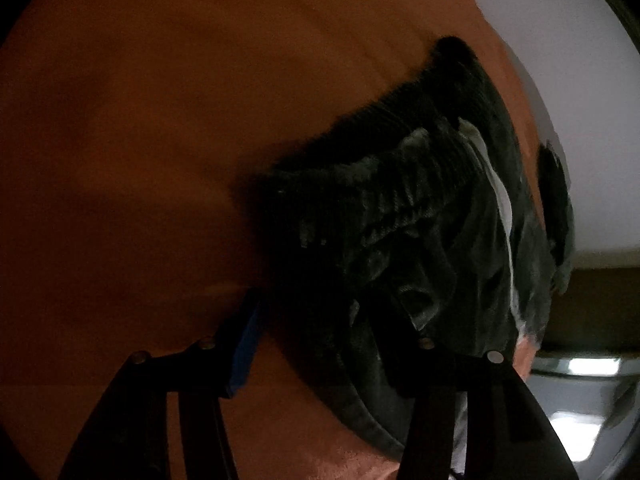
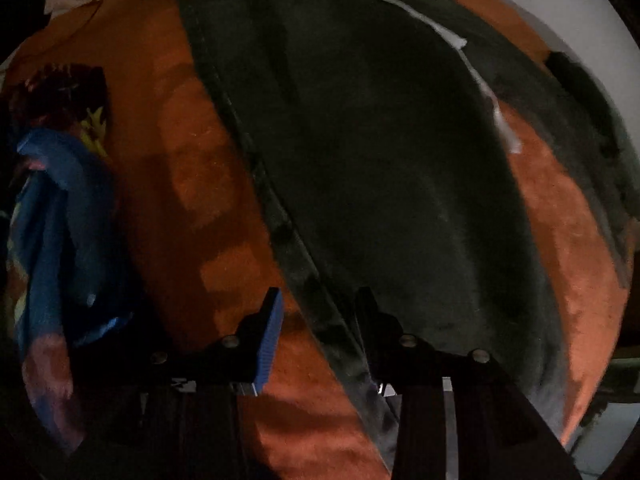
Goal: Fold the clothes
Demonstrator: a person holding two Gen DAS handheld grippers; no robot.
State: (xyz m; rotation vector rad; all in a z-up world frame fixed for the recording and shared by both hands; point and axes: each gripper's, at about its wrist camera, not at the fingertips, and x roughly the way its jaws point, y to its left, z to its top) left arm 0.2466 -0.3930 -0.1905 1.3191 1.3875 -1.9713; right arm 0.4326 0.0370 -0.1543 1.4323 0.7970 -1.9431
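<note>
Evidently mid-fold: dark corduroy garment (image 1: 420,208) lies on the orange cover (image 1: 160,120), its ribbed waistband bunched ahead of the left gripper (image 1: 320,340), jaws spread, cloth between, not pinched. Right gripper (image 2: 320,320) jaws spread astride the hem. Best to pinch both layers at the edge before lifting. Blue clothing (image 2: 60,208) nearby; pale wall (image 1: 560,40) behind, dim light.
</note>
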